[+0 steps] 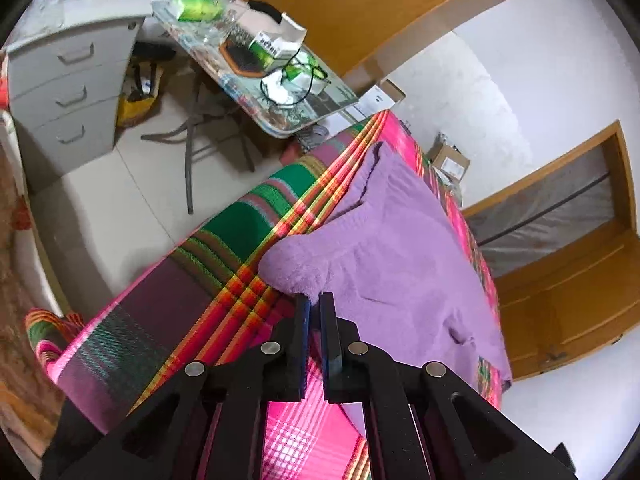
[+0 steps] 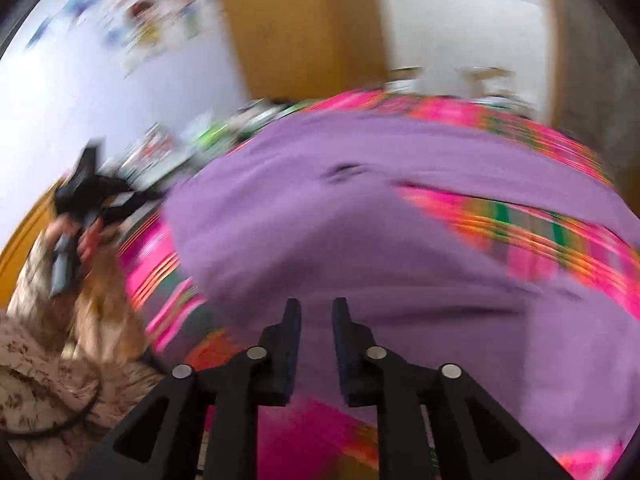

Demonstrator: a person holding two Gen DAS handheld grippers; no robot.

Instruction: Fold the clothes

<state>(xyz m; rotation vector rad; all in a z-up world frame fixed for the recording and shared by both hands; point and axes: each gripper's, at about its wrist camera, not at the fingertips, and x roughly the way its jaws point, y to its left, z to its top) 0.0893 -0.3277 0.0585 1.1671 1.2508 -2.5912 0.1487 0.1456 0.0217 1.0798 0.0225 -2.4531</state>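
Bedroom setting: striped pink-green bedspread covers the bed, with a cluttered folding table and grey drawer unit beyond. Purple fleece garment lies spread on the bedspread, mostly flat, one rounded end turned toward my left side. My left hand-held gripper has its fingers drawn nearly together on the edge of that rounded end; a pinch on the purple fleece garment seems likely, though the contact itself is hidden. My right hand-held gripper hangs over the near edge of the fleece, fingers apart with nothing between them; this view is heavily motion-blurred. Judgement: a fold of the left end is in hand. Next move calls for the right side to secure the near edge so both ends travel together without bunching.
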